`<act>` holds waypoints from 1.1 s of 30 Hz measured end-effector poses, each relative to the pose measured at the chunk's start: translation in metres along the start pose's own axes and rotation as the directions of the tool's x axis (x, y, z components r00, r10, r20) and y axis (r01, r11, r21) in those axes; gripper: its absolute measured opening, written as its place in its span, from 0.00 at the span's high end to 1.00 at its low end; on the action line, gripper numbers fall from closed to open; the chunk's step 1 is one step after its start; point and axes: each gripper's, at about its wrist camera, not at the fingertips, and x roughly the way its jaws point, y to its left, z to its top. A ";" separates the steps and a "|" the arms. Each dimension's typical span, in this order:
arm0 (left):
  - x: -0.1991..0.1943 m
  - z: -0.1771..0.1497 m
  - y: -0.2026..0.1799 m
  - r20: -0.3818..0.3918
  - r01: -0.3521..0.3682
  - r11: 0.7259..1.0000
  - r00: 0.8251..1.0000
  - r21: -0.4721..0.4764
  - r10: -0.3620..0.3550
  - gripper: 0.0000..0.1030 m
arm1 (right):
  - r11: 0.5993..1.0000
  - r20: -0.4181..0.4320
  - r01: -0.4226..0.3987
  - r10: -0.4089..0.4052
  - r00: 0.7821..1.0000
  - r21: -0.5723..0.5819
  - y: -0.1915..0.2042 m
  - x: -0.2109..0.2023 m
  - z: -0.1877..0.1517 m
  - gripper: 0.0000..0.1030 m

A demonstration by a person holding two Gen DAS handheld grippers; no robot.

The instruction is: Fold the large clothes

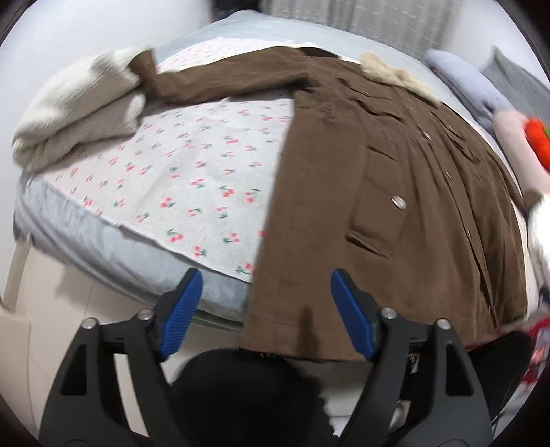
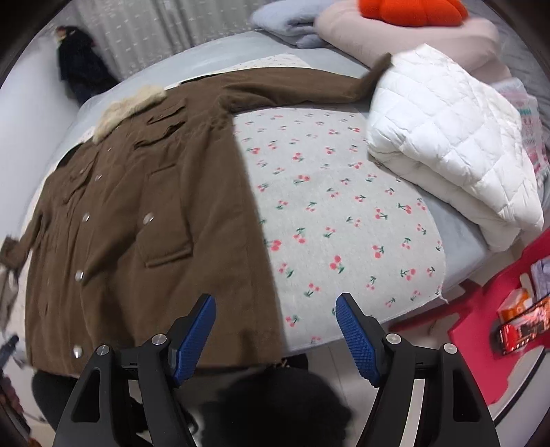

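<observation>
A long brown coat (image 1: 388,192) with a pale fur collar (image 1: 395,74) and metal snaps lies front up, spread flat on the bed, both sleeves stretched out sideways. It also shows in the right wrist view (image 2: 137,220). My left gripper (image 1: 264,289) is open and empty, above the coat's hem at the bed's near edge. My right gripper (image 2: 275,316) is open and empty, above the hem's other corner and the cherry-print cloth (image 2: 343,220).
A cream knit garment (image 1: 75,106) lies folded at the left of the bed. A white quilted jacket (image 2: 457,144) lies folded at the right. Pillows and an orange cushion (image 2: 409,12) sit at the head. A red stool (image 2: 491,309) with packets stands beside the bed.
</observation>
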 end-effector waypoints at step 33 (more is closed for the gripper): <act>0.025 -0.063 0.019 0.130 -0.089 0.982 0.989 0.165 0.067 0.23 | 0.981 0.089 0.106 -0.092 0.992 -0.163 0.017 0.055 -0.056 0.23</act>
